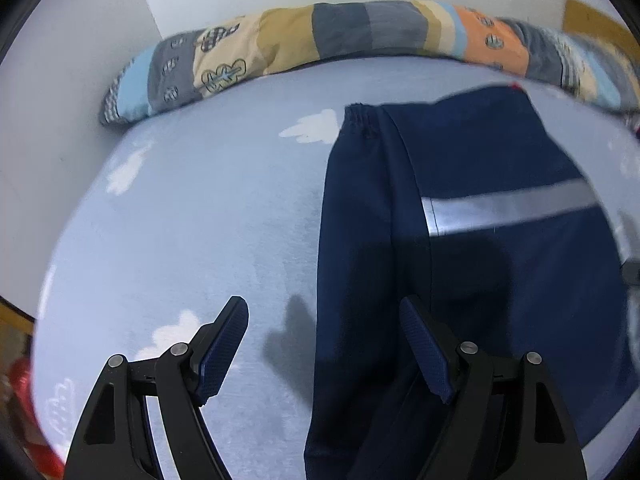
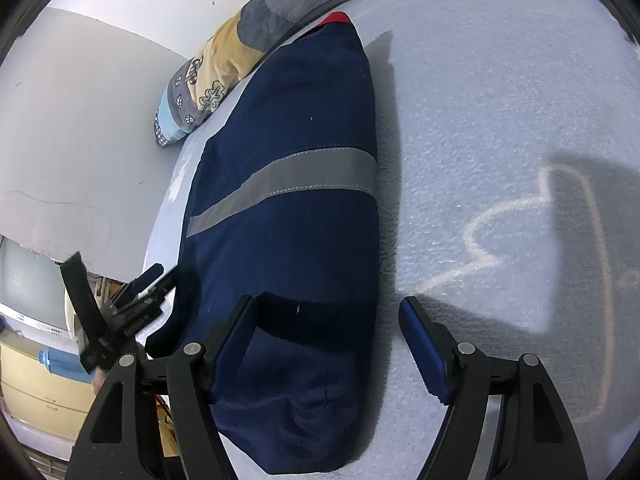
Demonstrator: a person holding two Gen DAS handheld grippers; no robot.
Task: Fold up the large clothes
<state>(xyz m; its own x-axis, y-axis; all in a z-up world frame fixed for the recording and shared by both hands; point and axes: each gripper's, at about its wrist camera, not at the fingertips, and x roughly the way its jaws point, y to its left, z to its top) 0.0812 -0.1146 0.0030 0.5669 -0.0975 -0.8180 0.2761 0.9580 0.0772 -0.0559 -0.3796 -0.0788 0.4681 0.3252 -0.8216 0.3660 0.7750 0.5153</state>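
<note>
Both tongs open, gripping nothing. Left tongs (image 1: 324, 344) above jacket's (image 1: 460, 208) left edge on bed (image 1: 200, 208). Right tongs (image 2: 326, 340) straddle its right edge. I'd pinch both near corners low, lift evenly, fold toward pillow (image 1: 280, 48).

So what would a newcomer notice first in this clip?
The dark navy folded garment with its grey reflective stripe lies lengthwise on the pale blue cloud-print bedsheet. Behind it, a long patchwork bolster pillow lines the white wall. Both tools hover open.
</note>
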